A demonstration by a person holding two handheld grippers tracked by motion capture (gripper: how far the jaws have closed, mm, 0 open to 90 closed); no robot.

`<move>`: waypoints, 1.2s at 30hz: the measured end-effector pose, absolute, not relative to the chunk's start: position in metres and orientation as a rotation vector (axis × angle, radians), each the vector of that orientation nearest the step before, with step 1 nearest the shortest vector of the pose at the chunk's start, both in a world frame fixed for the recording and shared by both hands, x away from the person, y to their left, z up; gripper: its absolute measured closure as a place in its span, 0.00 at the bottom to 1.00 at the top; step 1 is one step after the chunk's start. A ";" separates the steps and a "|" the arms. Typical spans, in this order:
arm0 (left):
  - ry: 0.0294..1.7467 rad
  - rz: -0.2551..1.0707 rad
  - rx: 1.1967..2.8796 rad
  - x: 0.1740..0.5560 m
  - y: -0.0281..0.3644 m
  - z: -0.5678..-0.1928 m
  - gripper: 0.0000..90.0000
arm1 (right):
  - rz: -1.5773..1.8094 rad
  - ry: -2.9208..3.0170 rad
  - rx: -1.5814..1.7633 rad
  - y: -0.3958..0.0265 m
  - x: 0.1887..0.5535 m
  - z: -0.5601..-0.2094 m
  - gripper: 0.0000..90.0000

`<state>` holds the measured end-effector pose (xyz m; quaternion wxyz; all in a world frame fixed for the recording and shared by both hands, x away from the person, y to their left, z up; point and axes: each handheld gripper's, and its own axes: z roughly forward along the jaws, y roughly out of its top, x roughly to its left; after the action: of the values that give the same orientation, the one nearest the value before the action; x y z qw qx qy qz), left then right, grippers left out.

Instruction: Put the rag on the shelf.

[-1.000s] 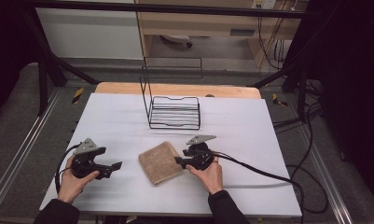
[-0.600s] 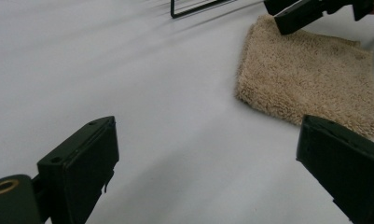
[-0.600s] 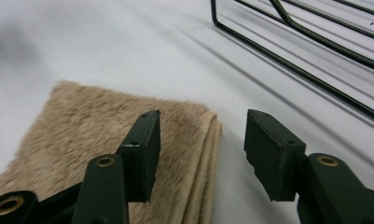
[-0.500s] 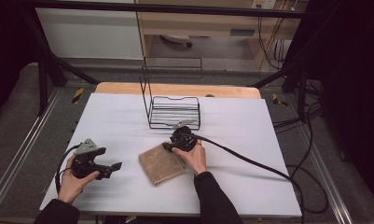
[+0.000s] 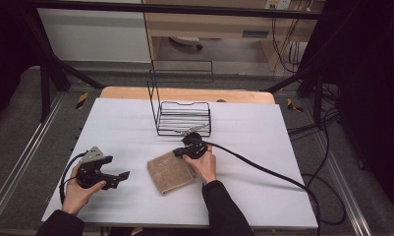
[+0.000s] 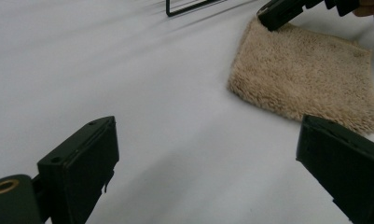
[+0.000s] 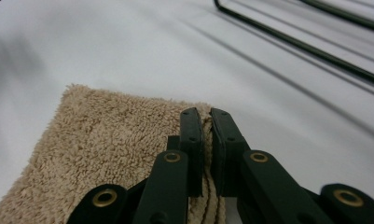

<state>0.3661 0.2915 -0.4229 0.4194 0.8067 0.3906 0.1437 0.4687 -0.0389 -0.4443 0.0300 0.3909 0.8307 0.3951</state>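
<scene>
A folded tan towel (image 5: 169, 172) lies flat on the white table (image 5: 263, 147), a little left of centre. My right gripper (image 5: 179, 153) sits at the towel's far right corner. Its jaws have just been closing, and they now pinch the towel's (image 7: 105, 144) edge between them in the right gripper view, where my right gripper (image 7: 206, 116) is shut on the cloth. My left gripper (image 5: 120, 178) rests low on the table to the left of the towel, jaws wide apart and nothing between them. The left gripper view shows the towel (image 6: 310, 74) ahead and to the right.
A black wire rack (image 5: 181, 110) stands at the back middle of the table, just beyond my right gripper. The right gripper's black cable (image 5: 273, 172) trails across the table to the right edge. A wooden strip (image 5: 184, 93) borders the far side.
My right gripper has moved from the towel's right side up to its far corner and has closed on the edge. The left gripper has stayed put.
</scene>
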 end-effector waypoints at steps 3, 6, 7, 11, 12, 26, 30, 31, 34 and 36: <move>0.983 0.362 2.027 0.366 0.288 -0.423 0.06 | 1.193 2.531 1.232 -0.045 0.466 -0.440 0.94; 0.980 0.347 2.031 0.368 0.280 -0.423 0.06 | 1.180 2.471 1.284 -0.057 0.461 -0.437 0.94; 0.980 0.349 2.031 0.369 0.277 -0.422 0.06 | 1.164 2.455 1.290 -0.059 0.459 -0.437 0.94; 0.989 0.318 2.022 0.375 0.261 -0.419 0.06 | 1.152 2.409 1.324 -0.067 0.453 -0.441 0.93; 0.983 0.317 2.027 0.376 0.257 -0.418 0.06 | 1.154 2.406 1.327 -0.069 0.452 -0.442 0.93; 1.083 0.290 2.042 0.427 0.199 -0.426 0.24 | 1.242 2.355 1.226 -0.086 0.448 -0.439 0.70; 1.096 0.294 2.039 0.436 0.186 -0.429 0.35 | 1.268 2.368 1.216 -0.095 0.448 -0.436 0.54; 1.108 0.294 2.037 0.437 0.184 -0.430 0.38 | 1.260 2.373 1.212 -0.096 0.448 -0.436 0.52; 1.124 0.295 2.048 0.442 0.179 -0.434 0.49 | 1.255 2.401 1.200 -0.095 0.450 -0.440 0.50; 1.127 0.302 2.062 0.445 0.176 -0.436 0.51 | 1.258 2.411 1.211 -0.094 0.452 -0.441 0.50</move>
<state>0.4448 0.1760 -0.4361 0.3765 0.8064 0.4406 0.1179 0.4515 -0.0939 -0.4411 0.0824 0.4054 0.8071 0.4213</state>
